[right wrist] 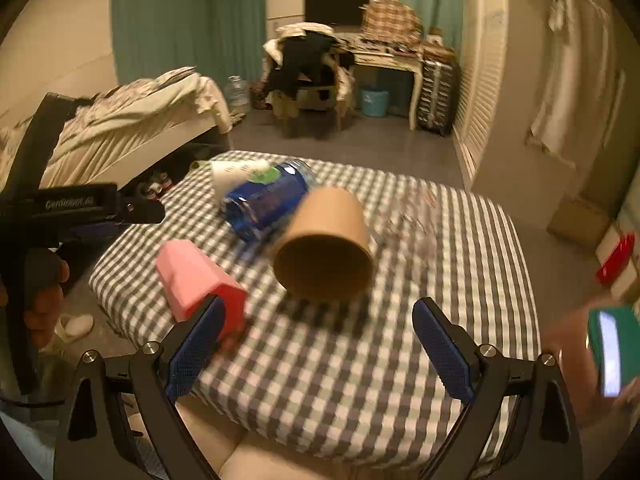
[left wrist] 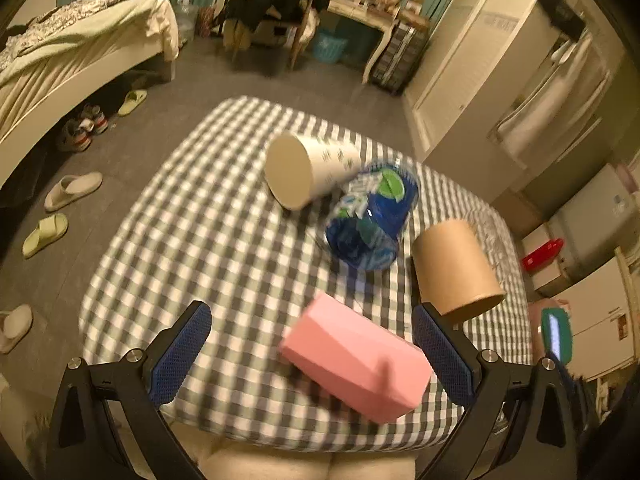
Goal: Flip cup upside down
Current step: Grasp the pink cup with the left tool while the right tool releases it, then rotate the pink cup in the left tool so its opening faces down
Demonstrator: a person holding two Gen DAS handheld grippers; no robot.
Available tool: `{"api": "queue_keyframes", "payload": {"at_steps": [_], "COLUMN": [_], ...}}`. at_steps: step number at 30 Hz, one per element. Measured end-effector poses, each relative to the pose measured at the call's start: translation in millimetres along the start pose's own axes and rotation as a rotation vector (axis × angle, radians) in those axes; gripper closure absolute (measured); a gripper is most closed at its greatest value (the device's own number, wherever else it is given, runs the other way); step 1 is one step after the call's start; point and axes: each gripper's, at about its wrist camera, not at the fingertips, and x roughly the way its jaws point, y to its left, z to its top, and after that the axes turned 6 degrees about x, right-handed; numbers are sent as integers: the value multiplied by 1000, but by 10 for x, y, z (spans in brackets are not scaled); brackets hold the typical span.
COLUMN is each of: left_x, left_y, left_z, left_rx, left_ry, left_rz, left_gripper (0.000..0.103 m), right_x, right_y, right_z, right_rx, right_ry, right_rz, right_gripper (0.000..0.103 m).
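Observation:
A brown paper cup (right wrist: 326,246) lies on its side on the checkered tablecloth (right wrist: 400,340), its open mouth facing the right wrist camera; it also shows in the left wrist view (left wrist: 454,266). My right gripper (right wrist: 316,344) is open and empty, a short way in front of the cup. My left gripper (left wrist: 312,354) is open and empty above the table's near edge, with a pink box (left wrist: 356,358) between its fingers' line of sight. The left gripper's body shows at the left of the right wrist view (right wrist: 72,208).
A white paper cup (left wrist: 308,168) lies on its side behind a blue plastic bottle (left wrist: 370,220). The pink box (right wrist: 200,280) lies near the left front corner. A hand with a phone (right wrist: 608,344) is at the right. A bed, slippers and a chair stand around.

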Motion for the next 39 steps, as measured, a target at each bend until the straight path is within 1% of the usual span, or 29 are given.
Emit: {"api": "queue_keyframes", "payload": {"at_steps": [3,5,7,9,10,12,14,15,16,17,18,20,21,23,24,25,26,28,30,32,35,37,39], "left_x": [162,291,427,542,591,685,701,718,707,694,700,660,643,558,519,458,405,314,294,329,409,456,517], "left_y": [-113,-134,-143,-145,-160,-208,-281,-317,-349,-377,-440,-520,-556,-603,-602,-622,-595,-630,-660,-695,-749,-774,-751], "left_z": [-50,-101,-137,-169,-174,-202,-215,-224,-222,-212,-198,-173,-139,-121,-89,-71,-42,-7,8,36,83,69,-24], "left_rx": [-6,-33,-70,-124,-136,-131,-106,-97,-90,-86,-71,-22,-10,18,25,42,55,100,141,167,207,247,280], "left_ry": [55,107,160,199,223,258,255,259,249,242,245,219,208,154,136,95,73,0,-41,-63,-124,-187,-247], "left_rz": [27,33,17,-27,-35,-46,-16,-16,-19,-23,-20,-10,-4,-11,-13,-10,-8,19,31,38,46,79,89], "left_gripper": [1,1,1,1,1,1,3,6,16,23,26,35,37,40,40,40,40,40,40,40,40,41,40], "right_x": [13,34,24,26,30,41,37,21,9,-2,-13,-29,-38,-46,-45,-45,-39,-34,-23,-6,10,18,32], "right_y": [-138,-215,-321,-413,-459,-551,-637,-680,-715,-748,-781,-830,-845,-867,-870,-869,-862,-842,-817,-789,-747,-721,-689], "right_z": [-158,-238,-326,-395,-423,-464,-504,-515,-514,-517,-518,-537,-544,-562,-573,-579,-584,-588,-587,-592,-593,-591,-592], "right_rx": [41,56,68,83,95,117,133,142,149,156,164,171,173,177,178,178,178,175,173,173,168,163,157], "right_ry": [8,17,18,18,19,19,14,6,1,-3,-4,-8,-10,-10,-9,-7,-4,-1,4,9,14,20,26], "right_rz": [32,49,60,75,81,87,89,88,88,88,87,80,78,78,76,74,72,69,66,60,48,42,30], "right_gripper": [8,8,8,8,8,8,8,8,8,8,8,8,8,8,8,8,8,8,8,8,8,8,8]}}
